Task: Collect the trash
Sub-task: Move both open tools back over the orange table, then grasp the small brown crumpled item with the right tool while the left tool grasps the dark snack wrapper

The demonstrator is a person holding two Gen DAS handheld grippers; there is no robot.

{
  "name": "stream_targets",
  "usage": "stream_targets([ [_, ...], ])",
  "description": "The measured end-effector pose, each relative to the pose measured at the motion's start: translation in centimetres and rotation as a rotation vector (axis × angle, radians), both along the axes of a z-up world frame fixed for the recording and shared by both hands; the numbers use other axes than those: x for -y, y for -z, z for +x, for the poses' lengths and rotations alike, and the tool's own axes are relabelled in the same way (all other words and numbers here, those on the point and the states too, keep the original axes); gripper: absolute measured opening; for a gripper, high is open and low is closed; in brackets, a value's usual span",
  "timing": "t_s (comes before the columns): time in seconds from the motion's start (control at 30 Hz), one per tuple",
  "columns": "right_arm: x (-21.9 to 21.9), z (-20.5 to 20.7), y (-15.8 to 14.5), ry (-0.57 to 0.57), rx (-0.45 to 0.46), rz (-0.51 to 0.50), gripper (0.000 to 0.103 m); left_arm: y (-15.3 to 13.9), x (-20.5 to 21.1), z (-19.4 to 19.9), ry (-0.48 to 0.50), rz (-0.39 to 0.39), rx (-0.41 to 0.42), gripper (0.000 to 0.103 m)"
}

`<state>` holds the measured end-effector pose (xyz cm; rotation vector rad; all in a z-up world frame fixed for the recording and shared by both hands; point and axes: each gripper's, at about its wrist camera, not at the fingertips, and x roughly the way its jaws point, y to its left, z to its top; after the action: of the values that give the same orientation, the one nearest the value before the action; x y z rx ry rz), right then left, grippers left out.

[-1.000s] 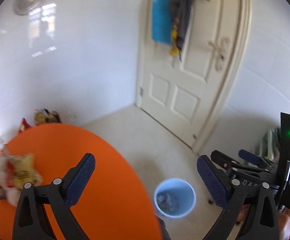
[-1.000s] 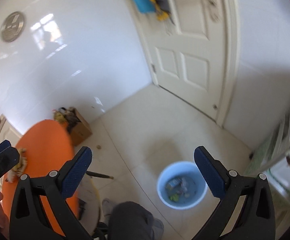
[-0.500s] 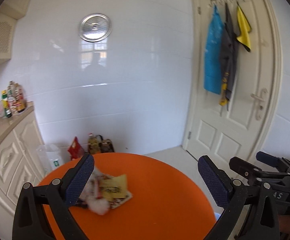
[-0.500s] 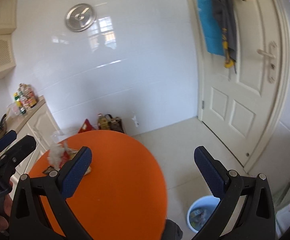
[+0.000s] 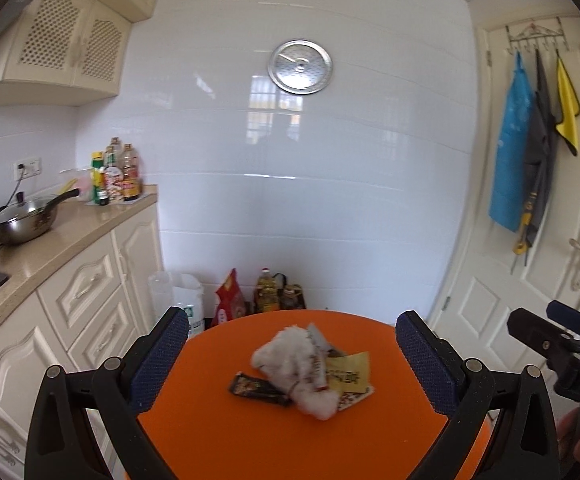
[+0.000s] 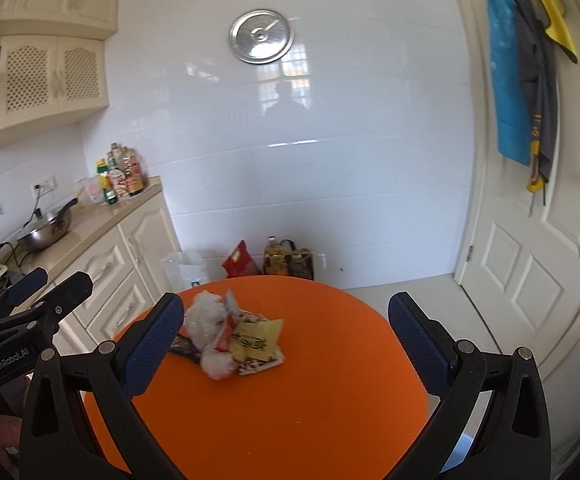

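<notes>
Left wrist view: the left gripper (image 5: pixel 290 364) stands wide open and empty above the near edge of the round orange table (image 5: pixel 218 436). The trash pile lies straight ahead between its fingers, toward the table's far edge: a crumpled white tissue wad (image 5: pixel 290 364), a dark wrapper (image 5: pixel 256 388) at its left with its long axis running left to right, and a yellow packet (image 5: pixel 347 370) at its right.

Right wrist view: the right gripper (image 6: pixel 286 350) is also spread wide and empty. Here the tissue wad (image 6: pixel 206 320) and yellow packet (image 6: pixel 256 338) sit left of centre, close by the left finger (image 6: pixel 150 346). The pile looks better centred for the left gripper, so it seems the easier one to reach with.
</notes>
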<state>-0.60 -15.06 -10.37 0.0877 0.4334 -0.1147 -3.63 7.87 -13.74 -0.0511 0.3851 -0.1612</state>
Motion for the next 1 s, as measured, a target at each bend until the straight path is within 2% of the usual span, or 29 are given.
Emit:
stream_targets([
  [0.27, -1.5, 2.8, 2.2, -0.059, -0.069, 0.002, 0.103, 1.3, -1.0, 0.5, -0.067, -0.002, -0.07, 0.102],
  [0.47, -1.0, 6.0, 5.8, -0.064, -0.173, 0.012, 0.103, 2.9, 0.5, 4.2, -0.056, 0.015, -0.171, 0.102],
  [0.67, -1.0, 10.2, 11.0, -0.091, -0.305, 0.045, 0.103, 4.8, 1.4, 10.5, -0.061, 0.032, -0.282, 0.102],
  [0.83, -1.7, 14.0, 14.5, -0.135, -0.387, 0.067, 0.088, 6.4, 2.1, 15.7, -0.064, 0.039, -0.355, 0.102],
  [1.0, -2.8, 17.4, 17.6, -0.165, -0.462, 0.055, 0.063, 8.1, 3.6, 20.2, -0.061, 0.046, -0.414, 0.102],
])
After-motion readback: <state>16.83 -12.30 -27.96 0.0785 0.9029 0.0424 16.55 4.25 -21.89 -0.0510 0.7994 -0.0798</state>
